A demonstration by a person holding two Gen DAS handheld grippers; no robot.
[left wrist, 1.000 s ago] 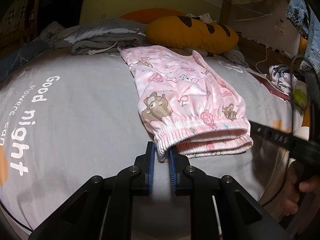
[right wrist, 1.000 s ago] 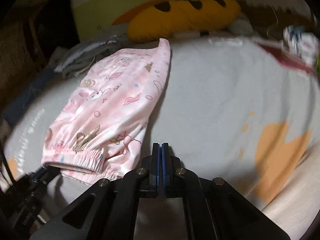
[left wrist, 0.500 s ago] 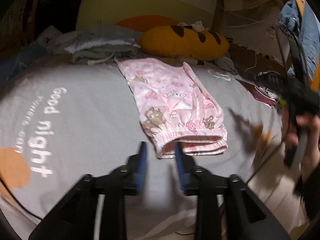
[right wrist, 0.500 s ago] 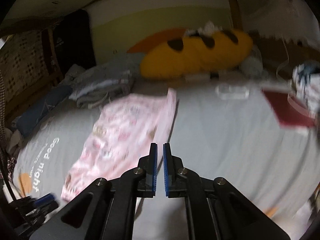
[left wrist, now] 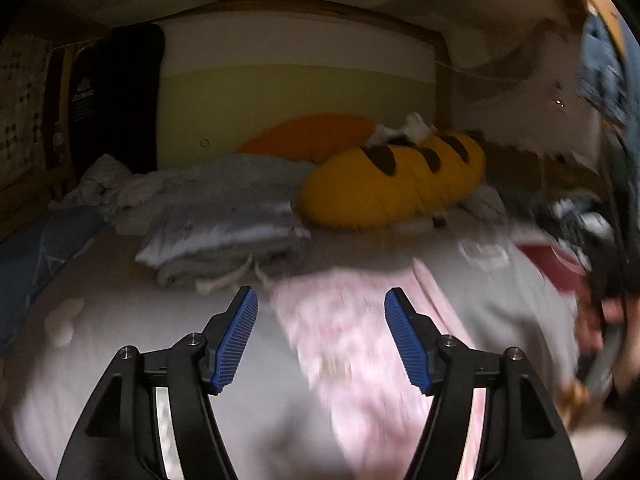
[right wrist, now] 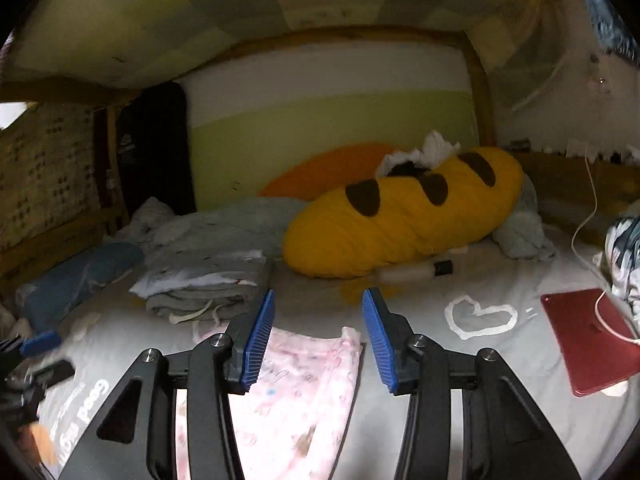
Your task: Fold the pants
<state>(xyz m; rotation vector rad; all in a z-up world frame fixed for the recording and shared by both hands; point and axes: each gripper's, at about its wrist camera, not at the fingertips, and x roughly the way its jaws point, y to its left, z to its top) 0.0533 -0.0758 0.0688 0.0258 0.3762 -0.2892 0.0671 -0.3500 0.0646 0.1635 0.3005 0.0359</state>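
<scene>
1. Both grippers have lifted away from the pink pants (right wrist: 304, 396), which a second ago sat at their tips; the left gripper (left wrist: 320, 340) has let go of the waistband.
2. Its jaws are opening, nothing between them.
3. The right gripper (right wrist: 318, 344) is opening too, empty.
4. The pants lie folded on the grey bedsheet (right wrist: 472, 368), below both grippers, in front of the yellow pillow (right wrist: 400, 220).

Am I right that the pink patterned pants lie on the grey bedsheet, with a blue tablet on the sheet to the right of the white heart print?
Nearly: the tablet is red, not blue, as the right wrist view shows. The rest holds: the pink patterned pants lie on the grey bedsheet, and the tablet sits right of the white heart print.
</scene>
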